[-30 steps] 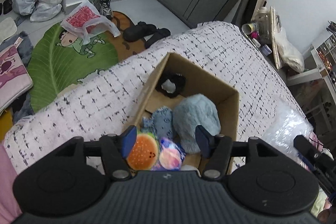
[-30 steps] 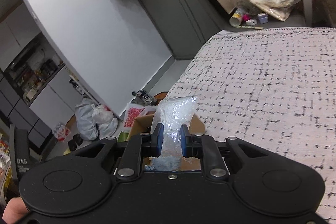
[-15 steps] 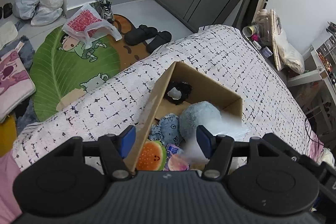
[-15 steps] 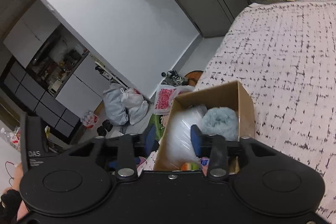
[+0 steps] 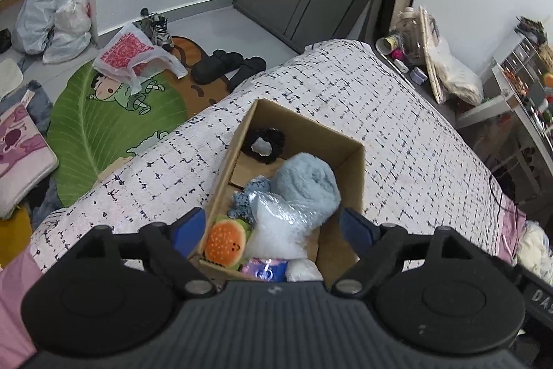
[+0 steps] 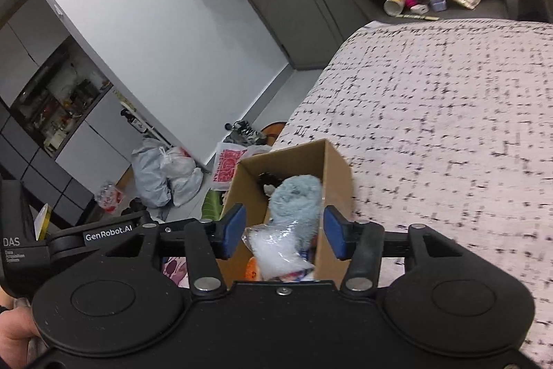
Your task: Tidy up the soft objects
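Note:
A cardboard box [image 5: 349, 168] stands on the bed. In it lie a clear bubble-wrap bag [image 5: 280, 227], a fluffy light-blue plush [image 5: 304, 182], a burger plush [image 5: 226, 241], a small blue toy [image 5: 250, 192], a pink-purple item [image 5: 266, 267] and a black scrunchie [image 5: 264, 142]. My left gripper [image 5: 273, 227] is open and empty above the box's near end. My right gripper [image 6: 283, 230] is open and empty, just above the box [image 6: 337, 172], over the bag [image 6: 276, 248] and the blue plush [image 6: 297, 199].
The bed has a white, black-flecked cover [image 5: 345, 92]. On the floor to the left are a green leaf rug [image 5: 93, 120], a plastic bag [image 5: 128, 54], black slippers [image 5: 224, 64] and shoes [image 5: 159, 26]. Clutter stands past the bed's far corner [image 5: 414, 57].
My right gripper carried the bubble-wrap bag over the box, opened and let it go. The bag now lies in the box on the blue plush. The left gripper pulled back a little.

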Demonstrator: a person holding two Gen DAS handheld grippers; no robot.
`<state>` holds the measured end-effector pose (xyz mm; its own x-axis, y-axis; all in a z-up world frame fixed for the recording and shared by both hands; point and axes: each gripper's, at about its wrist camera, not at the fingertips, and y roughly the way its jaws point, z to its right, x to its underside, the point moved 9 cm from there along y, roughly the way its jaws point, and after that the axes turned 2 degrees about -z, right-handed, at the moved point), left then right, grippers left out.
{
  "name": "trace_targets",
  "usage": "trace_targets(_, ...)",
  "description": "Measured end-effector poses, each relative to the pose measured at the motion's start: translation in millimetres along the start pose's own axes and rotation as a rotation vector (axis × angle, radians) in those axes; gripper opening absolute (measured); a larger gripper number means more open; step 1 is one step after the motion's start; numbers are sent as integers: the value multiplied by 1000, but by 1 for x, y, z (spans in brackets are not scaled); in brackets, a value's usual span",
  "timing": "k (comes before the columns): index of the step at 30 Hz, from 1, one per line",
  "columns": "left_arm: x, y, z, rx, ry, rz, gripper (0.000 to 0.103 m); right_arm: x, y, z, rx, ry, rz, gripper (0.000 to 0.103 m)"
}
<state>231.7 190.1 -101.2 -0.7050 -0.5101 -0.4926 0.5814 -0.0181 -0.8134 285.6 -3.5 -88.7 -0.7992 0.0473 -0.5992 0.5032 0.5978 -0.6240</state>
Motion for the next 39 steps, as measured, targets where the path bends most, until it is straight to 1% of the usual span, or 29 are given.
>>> trace_targets(3, 6, -9, 12, 8, 30, 0, 85, -2, -18, 7, 29, -9, 25, 59)
trace_targets(4, 8, -12, 16, 10, 42, 3, 86, -3, -25, 8, 40, -15, 33, 63)
trace_targets(5, 10, -16, 20, 14, 55, 5, 87, -3, -30, 10, 47, -20, 40, 65)
trace_targets(7, 15, -24, 31, 17, 83, 15, 93, -3, -44, 13, 47, -26, 53, 68)
trace_targets(9, 20, -34, 39, 13, 113, 36, 94, -3, -57, 17, 44, -20, 70, 77)
trace_targets(10, 23, -37, 43, 14, 123, 42, 94, -2, -66, 21, 47, -12, 88, 83)
trace_targets(13, 32, -47, 52, 23, 144, 54, 95, 1, -86, 31, 68, -12, 122, 86)
trace_targets(14, 35, -50, 55, 24, 149, 59, 96, 2, -92, 35, 75, -10, 129, 88)
trace_targets(16, 40, -56, 60, 24, 160, 69, 100, 1, -103, 42, 90, -5, 144, 90)
trace_targets(18, 47, -63, 64, 23, 164, 83, 101, 0, -114, 47, 109, -14, 158, 93)
trace_targets(20, 53, -69, 68, 25, 169, 90, 103, 0, -125, 51, 124, -28, 176, 103)
trace_targets(22, 60, -75, 71, 18, 162, 100, 103, 1, -134, 53, 116, -46, 189, 103)
trace_targets(26, 70, -86, 80, 13, 185, 108, 103, 4, -147, 63, 89, -15, 200, 103)
trace_targets(33, 81, -105, 92, 18, 201, 149, 103, 23, -166, 75, 81, -42, 203, 103)
trace_targets(39, 94, -112, 97, 13, 214, 154, 103, 32, -181, 85, 83, -42, 206, 103)
